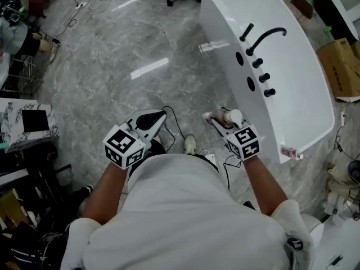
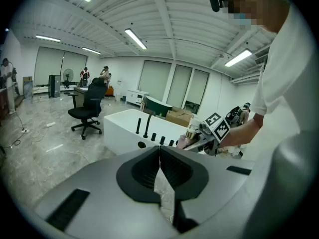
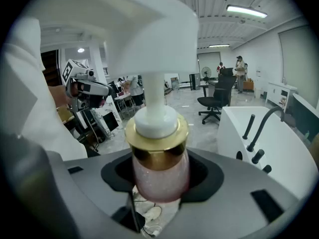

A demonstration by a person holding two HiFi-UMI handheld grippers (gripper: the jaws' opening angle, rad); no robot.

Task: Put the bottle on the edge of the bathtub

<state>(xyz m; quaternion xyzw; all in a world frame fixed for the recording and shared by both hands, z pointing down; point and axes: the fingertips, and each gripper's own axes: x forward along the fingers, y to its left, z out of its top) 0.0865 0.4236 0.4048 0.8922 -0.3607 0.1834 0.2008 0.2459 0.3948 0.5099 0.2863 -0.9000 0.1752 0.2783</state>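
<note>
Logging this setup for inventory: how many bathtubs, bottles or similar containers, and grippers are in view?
1 bathtub
2 grippers: left gripper, right gripper
1 pump bottle, in the right gripper's fingers
1 small pink container, lying on the bathtub rim
Total: 5
</note>
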